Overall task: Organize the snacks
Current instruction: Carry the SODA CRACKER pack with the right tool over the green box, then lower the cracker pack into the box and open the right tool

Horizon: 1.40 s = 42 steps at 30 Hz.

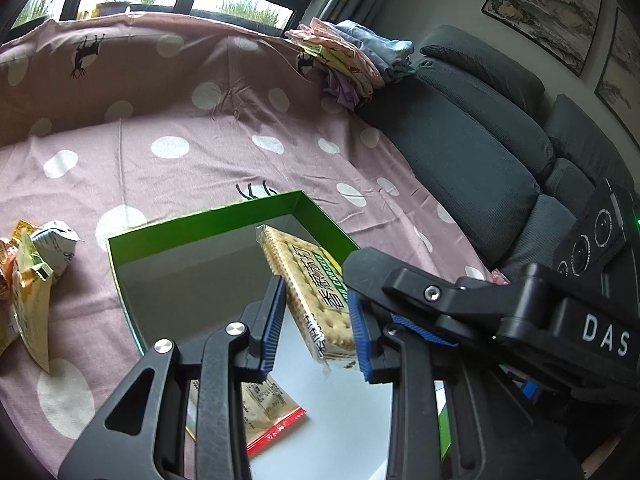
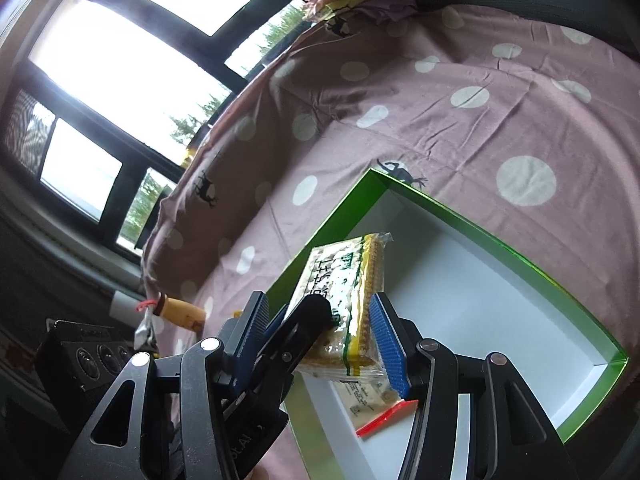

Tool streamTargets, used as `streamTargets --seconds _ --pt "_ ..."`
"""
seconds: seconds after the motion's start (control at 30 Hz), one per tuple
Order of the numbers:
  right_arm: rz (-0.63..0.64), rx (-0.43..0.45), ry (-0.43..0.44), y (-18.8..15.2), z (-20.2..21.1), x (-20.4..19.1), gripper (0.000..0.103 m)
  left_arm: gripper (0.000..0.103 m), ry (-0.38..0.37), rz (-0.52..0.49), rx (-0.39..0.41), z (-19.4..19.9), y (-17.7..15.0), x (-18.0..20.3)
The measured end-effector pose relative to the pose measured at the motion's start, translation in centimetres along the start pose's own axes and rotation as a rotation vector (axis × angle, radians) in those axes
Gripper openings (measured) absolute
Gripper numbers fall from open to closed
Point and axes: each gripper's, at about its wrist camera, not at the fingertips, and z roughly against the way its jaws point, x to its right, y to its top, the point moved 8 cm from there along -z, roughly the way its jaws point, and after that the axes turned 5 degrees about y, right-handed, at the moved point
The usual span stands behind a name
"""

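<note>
Yellow snack packets (image 1: 24, 280), left view only.

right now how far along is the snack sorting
One red-edged packet already lies in the green box. In hand: a cracker pack held above the box, with the left gripper and right gripper both around it; which one actually grips it is unclear. Left: several wrapped snacks lie on the spotted sheet outside the box.
</note>
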Motion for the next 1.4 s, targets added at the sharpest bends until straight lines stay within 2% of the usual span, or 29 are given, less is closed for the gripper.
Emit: streamTargets --seconds 0.67,0.73,0.77,0.87,1.0,1.1,1.27,1.33,1.4 --pt "-0.015 -0.018 -0.041 0.1 -0.6 1.1 0.056 0.032 -0.029 0.046 -0.072 -1.6 -0.8 -0.3" --pt "-0.017 -0.031 0.008 0.0 -0.8 0.7 0.056 0.031 -0.085 0.055 -0.093 -1.6 -1.1 0.2" --pt "-0.018 -0.040 0.032 -0.1 -0.9 0.4 0.057 0.027 -0.102 0.059 -0.096 -1.6 -1.2 0.4" --pt "0.023 -0.021 -0.033 -0.1 -0.8 0.3 0.057 0.027 -0.064 0.023 -0.075 -1.4 -1.1 0.6" --pt "-0.003 -0.042 -0.010 -0.2 -1.3 0.7 0.057 0.027 -0.079 0.058 -0.104 -1.7 -1.4 0.1" --pt "0.009 -0.025 -0.067 -0.1 -1.1 1.1 0.057 0.027 -0.056 0.061 -0.105 -1.7 -1.4 -0.3" --pt "0.020 -0.014 -0.084 0.0 -0.9 0.9 0.057 0.027 -0.048 0.065 -0.103 -1.0 -1.3 -0.7" --pt "0.024 0.001 -0.100 0.0 -0.8 0.7 0.057 0.027 -0.055 0.072 -0.103 -0.6 -1.1 -1.1" --pt "0.031 0.026 -0.122 0.2 -0.4 0.6 0.057 0.028 -0.088 0.125 -0.082 0.5 -0.5 -2.0"
